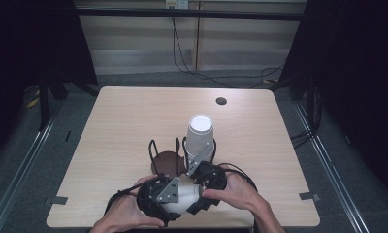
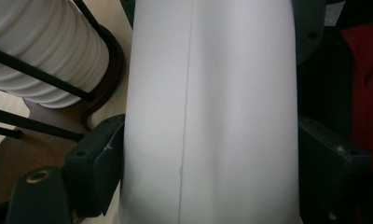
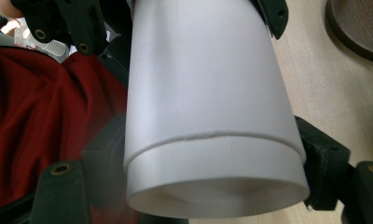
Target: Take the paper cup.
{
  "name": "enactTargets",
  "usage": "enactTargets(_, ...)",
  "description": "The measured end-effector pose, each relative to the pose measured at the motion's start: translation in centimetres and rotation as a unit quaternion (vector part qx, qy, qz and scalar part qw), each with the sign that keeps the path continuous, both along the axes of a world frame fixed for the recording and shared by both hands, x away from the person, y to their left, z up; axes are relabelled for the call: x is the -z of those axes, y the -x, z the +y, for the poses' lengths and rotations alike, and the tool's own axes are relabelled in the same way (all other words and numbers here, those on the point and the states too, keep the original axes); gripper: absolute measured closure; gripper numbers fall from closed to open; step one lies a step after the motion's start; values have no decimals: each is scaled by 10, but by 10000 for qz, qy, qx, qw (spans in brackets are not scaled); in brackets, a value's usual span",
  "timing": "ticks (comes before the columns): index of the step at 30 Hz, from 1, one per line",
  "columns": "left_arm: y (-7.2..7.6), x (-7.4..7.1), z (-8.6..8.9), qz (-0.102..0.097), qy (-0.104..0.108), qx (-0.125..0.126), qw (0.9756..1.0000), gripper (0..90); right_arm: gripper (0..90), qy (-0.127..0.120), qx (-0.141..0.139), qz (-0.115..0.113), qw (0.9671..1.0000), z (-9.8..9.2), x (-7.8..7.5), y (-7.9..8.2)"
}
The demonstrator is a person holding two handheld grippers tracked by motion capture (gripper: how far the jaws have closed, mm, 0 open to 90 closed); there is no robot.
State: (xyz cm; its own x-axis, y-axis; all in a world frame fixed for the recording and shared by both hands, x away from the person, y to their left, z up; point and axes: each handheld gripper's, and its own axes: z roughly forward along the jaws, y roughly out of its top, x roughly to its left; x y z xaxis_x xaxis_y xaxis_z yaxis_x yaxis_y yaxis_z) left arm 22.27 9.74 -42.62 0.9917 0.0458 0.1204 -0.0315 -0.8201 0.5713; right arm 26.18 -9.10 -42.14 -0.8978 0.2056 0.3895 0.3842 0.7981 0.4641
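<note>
Holding nested white paper cups (image 3: 208, 116) between both grippers at the table's (image 1: 119, 121) near edge, my right gripper (image 3: 212, 154) clamps the outer wall. My left gripper (image 2: 208, 154) flanks it, contact unclear. They are light, thin and crushable, so I grip near the stiffer rim.

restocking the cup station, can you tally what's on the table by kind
stack of white cups standing in the rack: 1
bunch of nested white cups lying between the grippers: 1
wire rack with brown base: 1
grippers, left gripper and right gripper: 2
total: 5
</note>
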Motion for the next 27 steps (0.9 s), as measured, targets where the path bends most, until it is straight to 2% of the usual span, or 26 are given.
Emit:
enactTargets(7, -2, -2, 5, 20, 139, 55, 9999, 150, 248, 5, 5, -78, 10000, 1, -2, 1)
enactTargets(9, -2, -2, 7, -35, 213, 96, 9997, 149, 248, 3, 4, -116, 9999, 1, -3, 2)
enactTargets(12, -4, -2, 9, 43, 353, 68, 9993, 148, 248, 17, 8, -122, 9999, 2, -4, 2)
enactTargets(17, -4, -3, 10, -4, 439, 128, 9990, 149, 249, 29, 32, -125, 9999, 0, -5, 1)
enactTargets(18, -4, -3, 11, -13, 473, 107, 9988, 150, 249, 85, 52, -65, 9999, 0, -6, 2)
enactTargets(19, -5, -3, 11, -22, 490, 141, 9987, 150, 249, 51, 24, -134, 9999, 0, -5, 2)
enactTargets(23, -5, -6, 13, -74, 548, 158, 9983, 149, 249, 60, 28, -130, 9999, 0, -6, 2)
enactTargets(27, -6, -12, 20, -51, 844, 125, 9963, 158, 249, 160, 102, -239, 9995, 0, -4, 1)
